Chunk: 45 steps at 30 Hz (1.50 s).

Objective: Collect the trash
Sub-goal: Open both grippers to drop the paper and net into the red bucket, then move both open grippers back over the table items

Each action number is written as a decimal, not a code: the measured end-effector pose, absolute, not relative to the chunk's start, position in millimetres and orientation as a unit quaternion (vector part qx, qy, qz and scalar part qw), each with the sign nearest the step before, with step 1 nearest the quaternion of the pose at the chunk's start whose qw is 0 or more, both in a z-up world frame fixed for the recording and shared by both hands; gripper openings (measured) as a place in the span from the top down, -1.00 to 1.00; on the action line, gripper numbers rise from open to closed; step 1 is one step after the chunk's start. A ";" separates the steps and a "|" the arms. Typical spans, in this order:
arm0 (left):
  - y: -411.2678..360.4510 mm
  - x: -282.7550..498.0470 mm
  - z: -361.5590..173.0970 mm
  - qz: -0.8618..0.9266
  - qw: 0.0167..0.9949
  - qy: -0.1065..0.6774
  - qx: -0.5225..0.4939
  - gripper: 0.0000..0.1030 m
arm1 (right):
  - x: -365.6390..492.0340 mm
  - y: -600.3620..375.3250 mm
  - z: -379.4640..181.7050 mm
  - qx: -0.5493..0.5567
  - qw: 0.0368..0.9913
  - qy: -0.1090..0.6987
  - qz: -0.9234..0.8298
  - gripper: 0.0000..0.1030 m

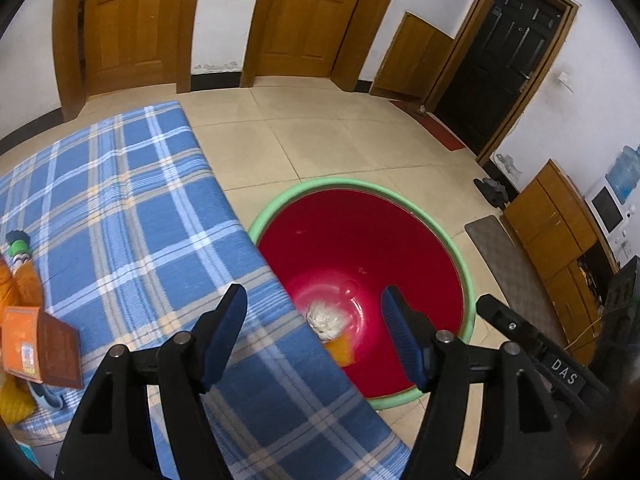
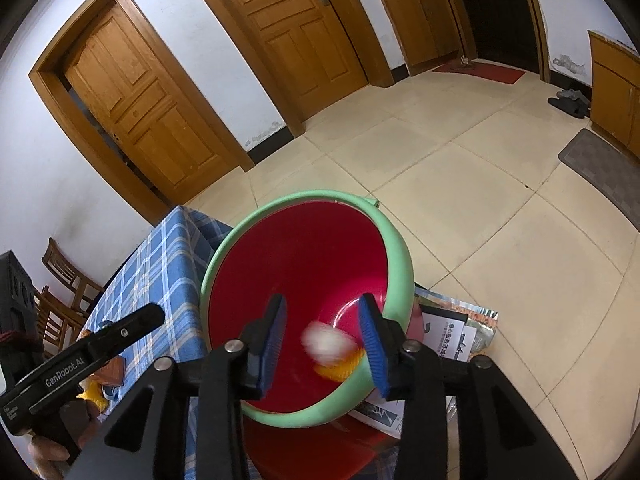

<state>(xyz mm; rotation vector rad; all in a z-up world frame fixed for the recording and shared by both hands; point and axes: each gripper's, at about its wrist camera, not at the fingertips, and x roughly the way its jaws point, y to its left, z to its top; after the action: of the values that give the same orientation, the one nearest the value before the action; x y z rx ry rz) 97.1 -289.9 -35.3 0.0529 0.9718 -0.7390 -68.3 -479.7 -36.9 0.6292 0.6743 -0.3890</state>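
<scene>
Beige floor tiles [image 1: 340, 140] and wooden doors [image 1: 132, 20] framed the scene, with a table under a blue plaid cloth [image 1: 132, 208] set close against a red bin with a green rim [image 1: 400, 196]. The bin appeared to have been stood just beside the table edge so that rubbish could be carried only a short way before being dropped. A white crumpled wad [image 1: 326, 318] was seen, blurred, low inside the bin beside an orange scrap [image 1: 340, 350]; whether it was falling or already resting could not be told. The right gripper [image 2: 324, 338] was held above the bin mouth with its blue-padded jaws spread and nothing between them, which suggested a release over the opening. The left gripper [image 1: 314, 330] was likewise spread and empty, poised over the table edge. More items, among them an orange packet [image 1: 24, 348], lay on the cloth, so collection was judged unfinished.
</scene>
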 end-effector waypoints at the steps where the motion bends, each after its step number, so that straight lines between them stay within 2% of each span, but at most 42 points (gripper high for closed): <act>1: -287.7 96.3 -34.6 -0.344 0.821 0.456 0.025 -0.35 | -68.8 -479.0 -36.0 0.302 0.878 0.321 -0.186 0.13; 10: -256.5 81.0 -16.6 -0.313 0.841 0.442 0.005 -0.35 | -71.7 -465.4 -20.2 0.295 0.888 0.310 -0.166 0.06; 13: -243.2 76.9 -9.2 -0.297 0.851 0.433 -0.001 -0.49 | -73.9 -455.8 -11.0 0.286 0.896 0.303 -0.155 -0.01; 19: -212.5 69.5 5.3 -0.266 0.870 0.415 -0.012 -0.52 | -76.4 -437.5 3.7 0.267 0.908 0.293 -0.137 -0.16; 45: -60.4 63.4 4.3 -0.113 0.905 0.400 -0.087 -0.53 | -65.3 -373.7 14.4 0.227 0.919 0.314 -0.070 -0.33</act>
<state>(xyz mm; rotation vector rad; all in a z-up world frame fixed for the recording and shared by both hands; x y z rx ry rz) 63.4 -60.4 4.3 -0.1794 0.8261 -0.2327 -65.3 -373.7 14.4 0.4662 0.6447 -0.1444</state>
